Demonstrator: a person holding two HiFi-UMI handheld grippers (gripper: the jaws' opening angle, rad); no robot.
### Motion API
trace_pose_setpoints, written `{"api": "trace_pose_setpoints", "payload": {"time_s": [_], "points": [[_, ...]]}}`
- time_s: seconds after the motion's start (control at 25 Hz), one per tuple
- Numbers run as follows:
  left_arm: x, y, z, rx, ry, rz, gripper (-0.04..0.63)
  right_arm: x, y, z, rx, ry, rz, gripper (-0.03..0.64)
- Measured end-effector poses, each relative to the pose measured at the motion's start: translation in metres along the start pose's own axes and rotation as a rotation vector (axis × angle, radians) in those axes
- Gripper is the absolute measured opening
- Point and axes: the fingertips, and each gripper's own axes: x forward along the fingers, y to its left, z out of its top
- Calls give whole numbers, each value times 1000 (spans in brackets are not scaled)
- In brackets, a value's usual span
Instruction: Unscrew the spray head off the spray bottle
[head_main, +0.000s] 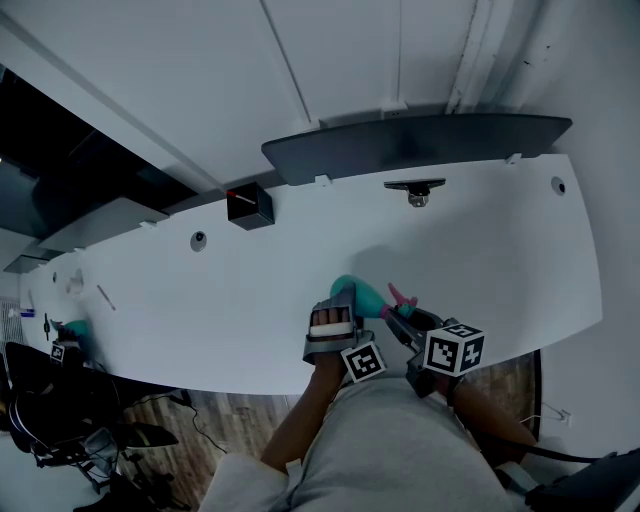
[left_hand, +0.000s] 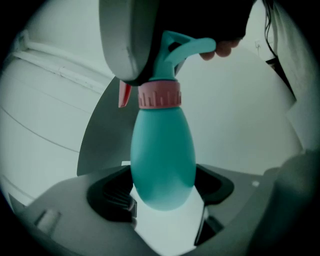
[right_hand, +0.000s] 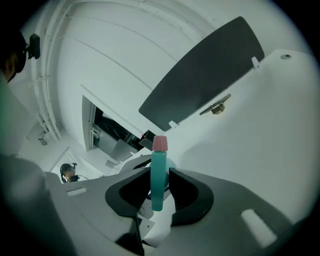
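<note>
White table (head_main: 250, 300) over what looks like wood floor (head_main: 220, 412).

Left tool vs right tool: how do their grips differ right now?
The left tool has its jaws spread wide around the bulging teal bottle body; the right tool has its jaws narrow, on the thin teal spray head. The left tool looks along the bottle toward its pink collar; the right tool looks toward the pink nozzle. Shared: each clamps part of the same spray bottle.

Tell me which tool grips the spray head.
The right tool, clamped on the teal spray head; the left tool holds the bottle's body.
</note>
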Motion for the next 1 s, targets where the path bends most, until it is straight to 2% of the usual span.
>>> {"api": "trace_pose_setpoints", "payload": {"time_s": [0.12, 0.2, 0.24, 0.28, 0.32, 0.44, 0.48, 0.52, 0.56, 0.68, 0.76, 0.8, 0.84, 0.88, 1.0], "points": [[0, 0, 1, 2, -4, -6, 376, -1, 5, 0, -152, 46, -6, 106], [0, 1, 2, -4, -9, -5, 376, -1, 9, 0, -308, 85, -14, 103], [0, 1, 3, -6, -11, -2, 376, -1, 12, 0, -422, 109, -17, 101], [-1, 2, 3, -8, -15, 4, 376, -2, 16, -1, -575, 137, -16, 101], [-1, 3, 4, -9, -23, 12, 376, -3, 21, -4, -774, 167, -11, 101], [-2, -2, 9, -13, -60, 9, 376, -8, 25, -20, -1451, 267, 0, 101], [-3, -4, 11, -23, -73, -4, 376, -10, 23, -23, -1593, 287, 5, 100], [-3, -6, 13, -35, -83, -9, 376, -12, 21, -24, -1666, 292, 14, 100], [-3, -5, 14, -45, -90, -7, 376, -14, 20, -22, -1686, 284, 22, 100], [-4, 3, 16, -59, -95, 8, 376, -16, 22, -14, -1632, 223, 18, 100], [-2, 6, 12, -72, -79, 8, 376, -17, 27, -10, -1467, 168, 38, 112], [-1, 6, 8, -82, -66, 7, 376, -20, 31, -8, -1325, 140, 66, 164], [0, 8, 4, -90, -52, 13, 376, -23, 35, -5, -1151, 109, 103, 251], [1, 11, -1, -94, -39, 26, 376, -28, 39, 0, -955, 72, 142, 305], [1, 22, -9, -94, -10, 80, 376, -41, 34, 23, -276, -65, 217, 343]]}}
